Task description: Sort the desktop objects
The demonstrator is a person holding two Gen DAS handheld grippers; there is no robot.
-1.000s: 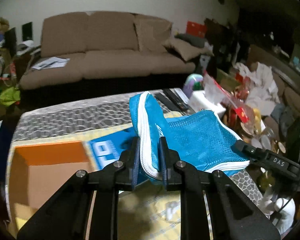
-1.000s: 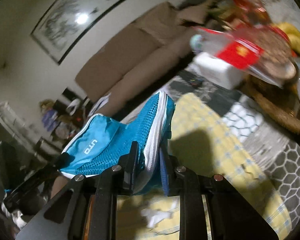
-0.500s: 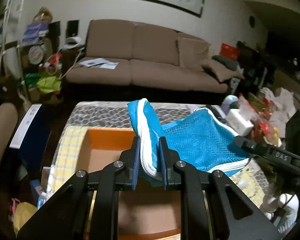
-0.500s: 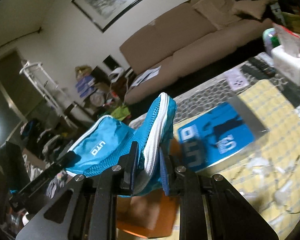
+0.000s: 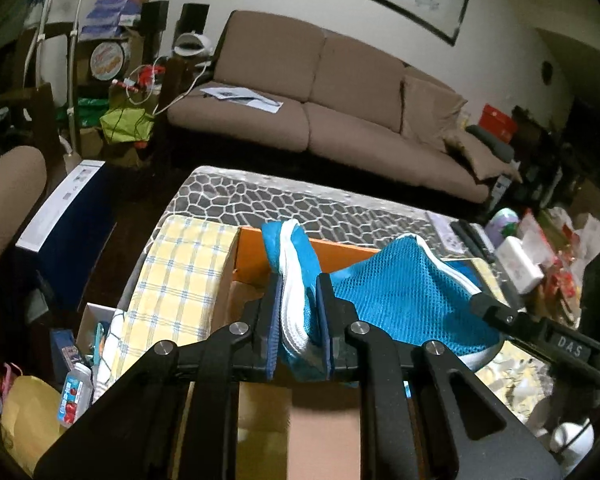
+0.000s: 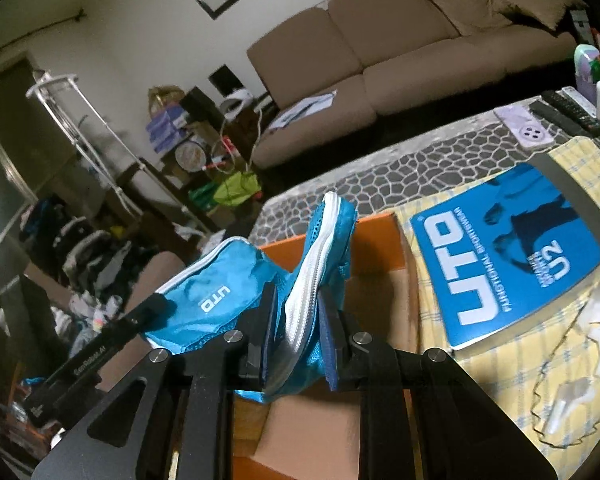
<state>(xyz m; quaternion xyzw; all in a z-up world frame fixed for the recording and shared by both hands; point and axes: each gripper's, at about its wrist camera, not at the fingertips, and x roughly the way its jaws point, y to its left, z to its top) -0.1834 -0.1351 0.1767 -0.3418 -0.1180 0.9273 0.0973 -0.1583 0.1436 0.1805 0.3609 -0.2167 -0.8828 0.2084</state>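
Observation:
A blue mesh pouch (image 5: 404,300) with a white zipper edge hangs stretched between both grippers. My left gripper (image 5: 298,320) is shut on one end of it. My right gripper (image 6: 296,320) is shut on the other end of the blue mesh pouch (image 6: 204,304), which bears white "UTO" lettering. Both hold it above an open orange cardboard box (image 5: 256,248), whose brown inside lies straight below the jaws. In the right wrist view the same orange box (image 6: 380,240) sits under the pouch. Each view shows the other gripper's black arm at the pouch's far end.
A blue "UTO" box lid (image 6: 512,256) lies on the yellow checked cloth (image 6: 580,364) right of the box. Remotes (image 6: 568,114) and a white tissue box (image 5: 520,264) stand at the table's far right. A brown sofa (image 5: 340,108) is behind the table; floor clutter (image 5: 76,388) lies left.
Both grippers carried the pouch leftward across the table, from over the yellow cloth and blue lid to above the open orange box, sinking slightly. Both grips stayed the same.

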